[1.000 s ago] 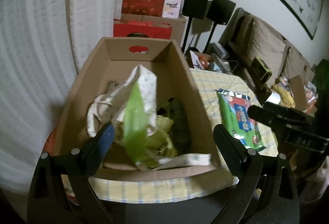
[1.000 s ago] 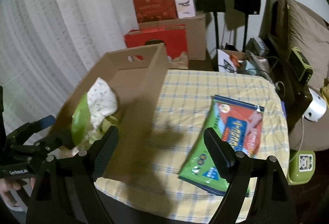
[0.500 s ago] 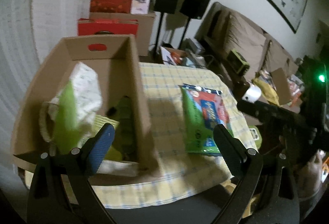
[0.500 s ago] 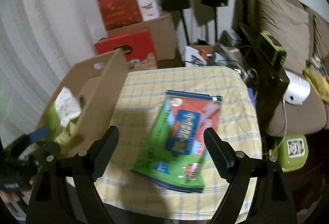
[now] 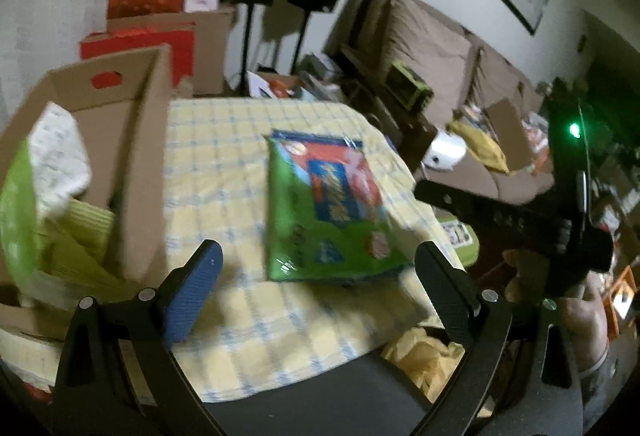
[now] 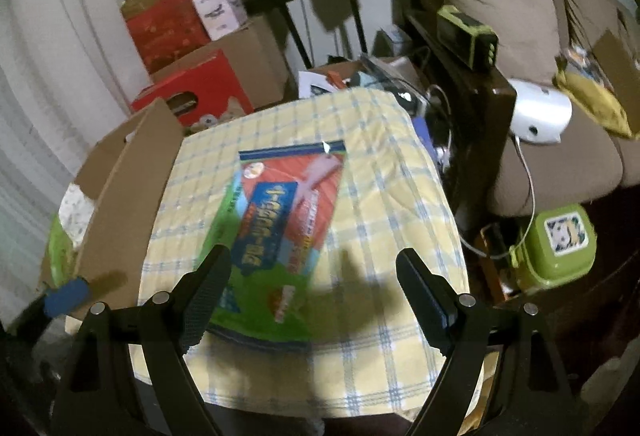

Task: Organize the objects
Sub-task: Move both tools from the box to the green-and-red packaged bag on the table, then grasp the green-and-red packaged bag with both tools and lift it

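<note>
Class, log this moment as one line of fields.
left gripper: open, empty | right gripper: open, empty | green packet: flat on checked tablecloth | cardboard box: holds bags

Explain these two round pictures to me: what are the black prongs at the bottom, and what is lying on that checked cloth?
There is no robot here. A person carries a hand-held gripper in each hand, and each has a wide-angle camera looking forward along its two fingers, so the prongs are those fingers. One picture comes from the left hand-held gripper, the other from the right hand-held gripper. Both are open and hold nothing. On the table with the yellow checked cloth lies a flat green and red packet. Beside it, on the left, stands an open cardboard box with bags already inside. The right device also shows in the left view.
</note>
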A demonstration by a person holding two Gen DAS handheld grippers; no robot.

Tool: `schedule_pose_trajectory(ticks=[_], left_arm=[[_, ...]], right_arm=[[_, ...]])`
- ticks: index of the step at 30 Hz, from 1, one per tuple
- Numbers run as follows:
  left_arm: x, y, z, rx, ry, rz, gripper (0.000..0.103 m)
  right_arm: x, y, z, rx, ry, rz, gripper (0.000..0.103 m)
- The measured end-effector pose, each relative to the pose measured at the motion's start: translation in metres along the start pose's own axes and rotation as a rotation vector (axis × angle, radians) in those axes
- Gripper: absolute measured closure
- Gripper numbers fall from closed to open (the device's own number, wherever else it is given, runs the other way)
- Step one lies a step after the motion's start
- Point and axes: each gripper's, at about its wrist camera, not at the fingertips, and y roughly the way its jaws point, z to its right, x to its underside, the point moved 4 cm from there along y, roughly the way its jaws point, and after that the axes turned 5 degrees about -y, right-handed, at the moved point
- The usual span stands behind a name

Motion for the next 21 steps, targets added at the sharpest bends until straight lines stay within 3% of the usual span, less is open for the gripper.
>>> schedule_pose_trajectory(ticks=[5,9,17,21], left_arm=[[0.013,0.024,0.014,0.011,0.015,-0.076,0.006],[0.006,0.042,0.021,0.035,0.003,-0.13,0.006],[-0.017,0.082,-0.005,0.019,-0.176,-0.132,0.007],[-0.018,0.099,-0.022,0.018,-0.242,-0.13,0.007]], right_arm=[[0.008,0.004,0.009,-0.01,0.034,-0.005,0.017],[0.011,0.012,0.011,-0.025,0.047,-0.022,0.018],[0.011,0.02,0.033,-0.064,0.141,-0.02,0.02],[0.008,0.029,0.04,-0.146,0.2,-0.023,0.022]])
